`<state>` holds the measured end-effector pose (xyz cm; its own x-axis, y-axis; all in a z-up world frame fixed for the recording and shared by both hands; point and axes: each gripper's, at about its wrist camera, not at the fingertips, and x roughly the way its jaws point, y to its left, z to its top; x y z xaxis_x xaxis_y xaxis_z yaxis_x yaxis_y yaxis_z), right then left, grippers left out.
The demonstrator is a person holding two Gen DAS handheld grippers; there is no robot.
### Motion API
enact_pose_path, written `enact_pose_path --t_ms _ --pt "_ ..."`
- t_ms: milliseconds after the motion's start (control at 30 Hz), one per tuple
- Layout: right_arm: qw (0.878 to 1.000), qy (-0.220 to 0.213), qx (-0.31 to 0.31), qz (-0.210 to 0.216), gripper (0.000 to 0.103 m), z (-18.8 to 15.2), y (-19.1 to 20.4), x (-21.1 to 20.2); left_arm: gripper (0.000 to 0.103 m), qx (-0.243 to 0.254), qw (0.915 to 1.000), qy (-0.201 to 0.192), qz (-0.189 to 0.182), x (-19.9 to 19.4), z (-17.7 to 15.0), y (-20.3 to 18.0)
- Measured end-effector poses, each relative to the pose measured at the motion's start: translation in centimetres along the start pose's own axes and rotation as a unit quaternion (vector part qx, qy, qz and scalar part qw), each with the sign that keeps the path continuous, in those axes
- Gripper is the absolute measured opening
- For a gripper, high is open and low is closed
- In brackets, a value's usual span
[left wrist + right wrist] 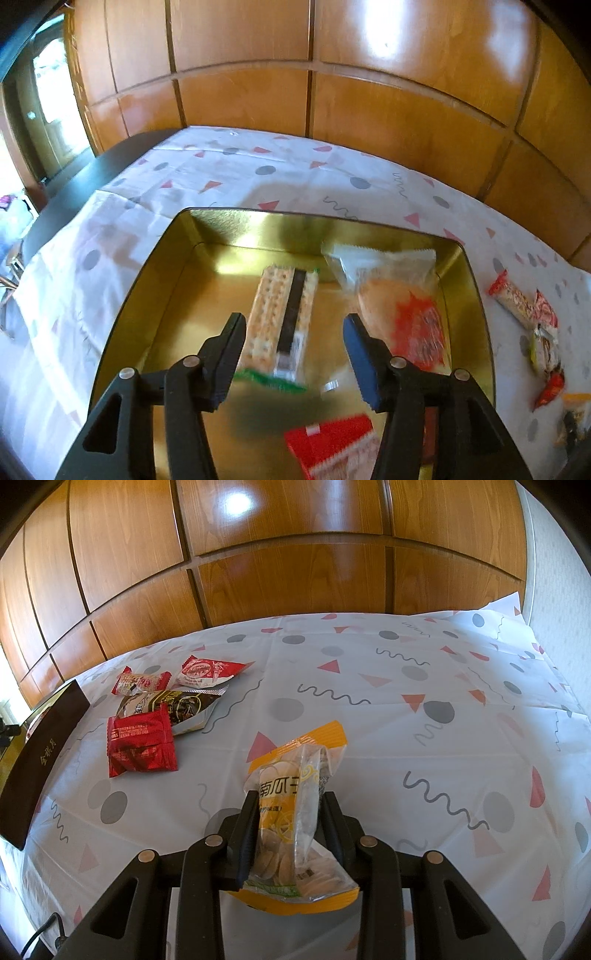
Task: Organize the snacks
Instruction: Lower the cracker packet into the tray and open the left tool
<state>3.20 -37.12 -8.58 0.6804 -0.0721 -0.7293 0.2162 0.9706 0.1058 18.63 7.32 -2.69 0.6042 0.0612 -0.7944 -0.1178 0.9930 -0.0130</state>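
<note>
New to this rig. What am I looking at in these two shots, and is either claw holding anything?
No robot arm here: a person carries a two-finger gripper in each hand, each with a fisheye camera looking along its fingers.

Left wrist view: the left gripper hangs open over a gold tin, holding nothing. A cracker pack lies below between its fingers; a clear bun packet and a red packet lie in the tin too.

Right wrist view: the right gripper is shut on a yellow chip bag. Four more snack packets, including a red packet, lie on the patterned tablecloth.

Three snack packets (280, 325) in one gold tin (122, 314); four packets (142, 746) loose on the tablecloth (406, 738); one yellow bag (291, 812)
</note>
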Motion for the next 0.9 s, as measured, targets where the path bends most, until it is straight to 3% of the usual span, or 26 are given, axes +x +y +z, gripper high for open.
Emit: enact_pose_path --t_ms 500,900 --pt "1.000 0.000 -0.003 -0.007 0.033 0.1 0.2 -0.1 0.057 0.035 0.9984 -0.041 -0.016 -7.4 -6.8 -2.1" --pt "1.000 0.007 -0.004 -0.022 0.033 0.1 0.6 -0.1 0.060 0.019 0.9984 -0.037 -0.038 -9.2 -9.1 -1.3"
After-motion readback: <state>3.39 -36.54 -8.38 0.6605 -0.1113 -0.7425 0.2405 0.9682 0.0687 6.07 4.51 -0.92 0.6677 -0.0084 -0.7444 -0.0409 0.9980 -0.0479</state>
